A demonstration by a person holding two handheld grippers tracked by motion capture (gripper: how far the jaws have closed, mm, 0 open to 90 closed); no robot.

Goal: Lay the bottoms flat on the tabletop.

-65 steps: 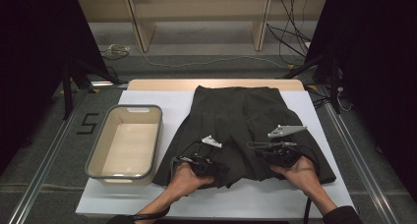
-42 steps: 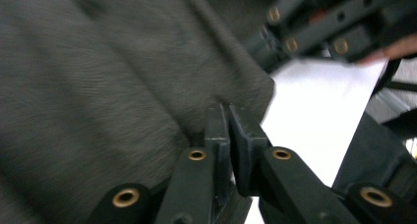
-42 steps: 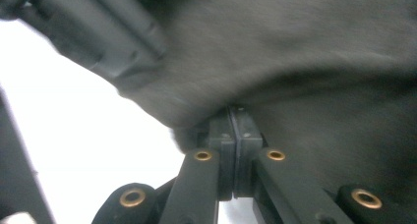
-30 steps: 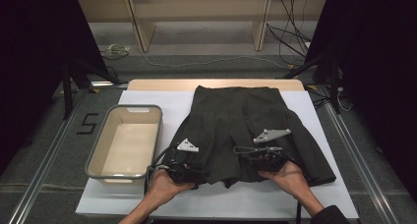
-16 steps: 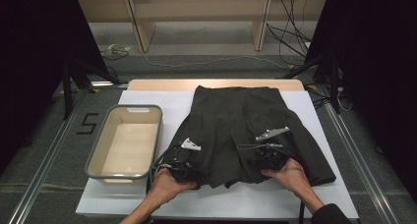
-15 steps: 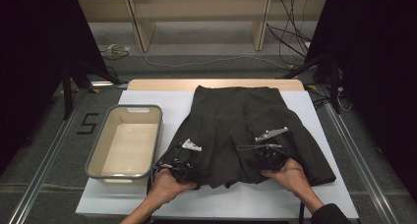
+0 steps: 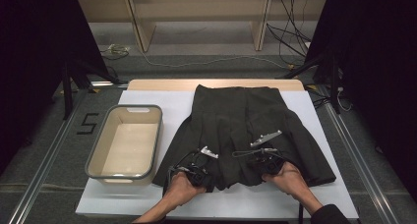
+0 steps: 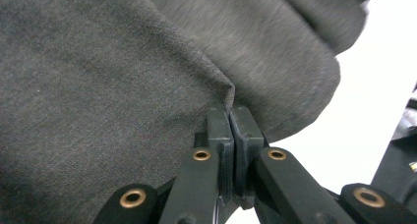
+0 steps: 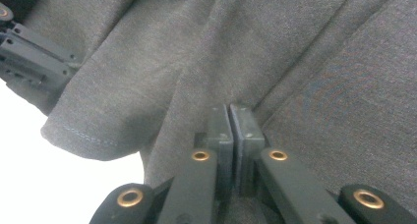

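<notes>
Dark grey pleated skirt (image 7: 243, 130) lies flat on the white sheet (image 7: 305, 204) covering the table (image 7: 162, 84), waistband at the far side, hem fanned out toward the person. Fabric is matte, fine-knit, with pleat folds running waist to hem; stitched hem line shows in the right gripper view (image 9: 93, 140). Left claw (image 7: 199, 176) is at the near hem, left of centre; its jaws have just been closing and now pinch a fold of skirt (image 8: 147, 86) at the hem edge. Right claw (image 7: 265, 166) is at the hem right of centre; jaws have also just been closing, now clamped on a pleat. Both hands, left hand (image 7: 179, 190) and right hand (image 7: 290, 177), rest low at the table's near edge. 1 beige bin (image 7: 125, 172) with a grey rim sits just beside the skirt on the left, nothing seen inside it. A "5" marker (image 7: 87, 123) is on the floor left of the table; cables (image 7: 295, 42) trail at the back. Nothing stands between the claws and the hem. Claw tips are hard to make out in the high view, dark on dark; how much cloth sits between the pads is hidden.
</notes>
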